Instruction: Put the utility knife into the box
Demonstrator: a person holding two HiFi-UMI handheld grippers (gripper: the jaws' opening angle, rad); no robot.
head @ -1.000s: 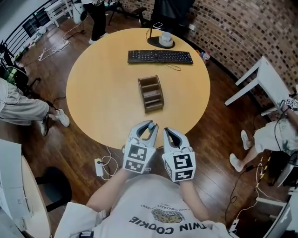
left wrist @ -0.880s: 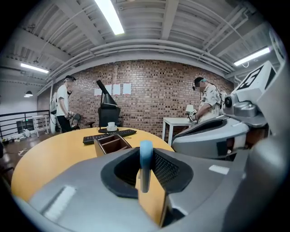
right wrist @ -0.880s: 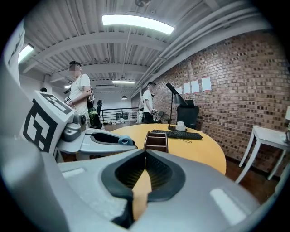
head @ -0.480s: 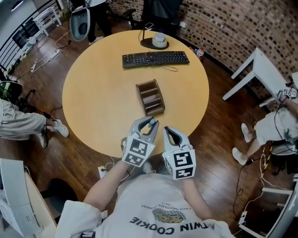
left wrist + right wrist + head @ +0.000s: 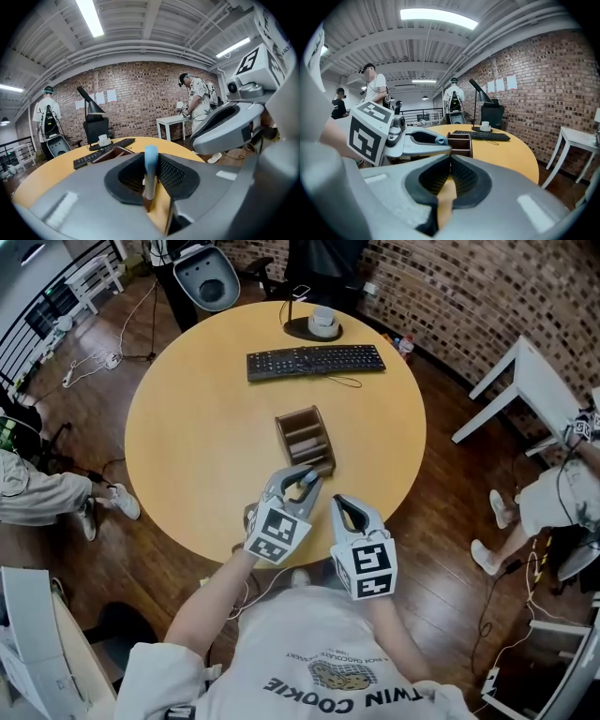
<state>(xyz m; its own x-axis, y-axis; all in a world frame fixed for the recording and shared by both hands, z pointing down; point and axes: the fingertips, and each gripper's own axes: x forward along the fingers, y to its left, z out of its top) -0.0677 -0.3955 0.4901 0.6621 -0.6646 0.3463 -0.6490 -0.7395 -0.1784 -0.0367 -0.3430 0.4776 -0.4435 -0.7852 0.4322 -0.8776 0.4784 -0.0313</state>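
**Knife gripped at the box's near end**

Head view: one person leans over a round bench (image 5: 187, 427) with two tools. The left tool (image 5: 298, 486) is clamped on the single utility knife (image 5: 307, 478), pale blue end upward, at the near end of the one brown box (image 5: 305, 440). This view cannot show whether the knife and the box touch. The right tool (image 5: 347, 512) sits just beside the left one, near the bench edge. Beyond the box lie one keyboard (image 5: 316, 361) and one lamp base (image 5: 302, 330) carrying one cup (image 5: 323, 320). Two bystanders appear only in part, at the left and right edges.

Left gripper view: the knife (image 5: 150, 161) stands upright between the pads, which press on it. The box rim (image 5: 114, 151) peeks over the jaw. Only this view shows two standing people before a brick wall (image 5: 136, 89).

Right gripper view: the right tool's (image 5: 450, 158) jaws meet at the tips with nothing between them. Three distant people show here. This view alone catches the box (image 5: 460, 144) side-on, with the knife's blue end (image 5: 440, 139) just beside it.
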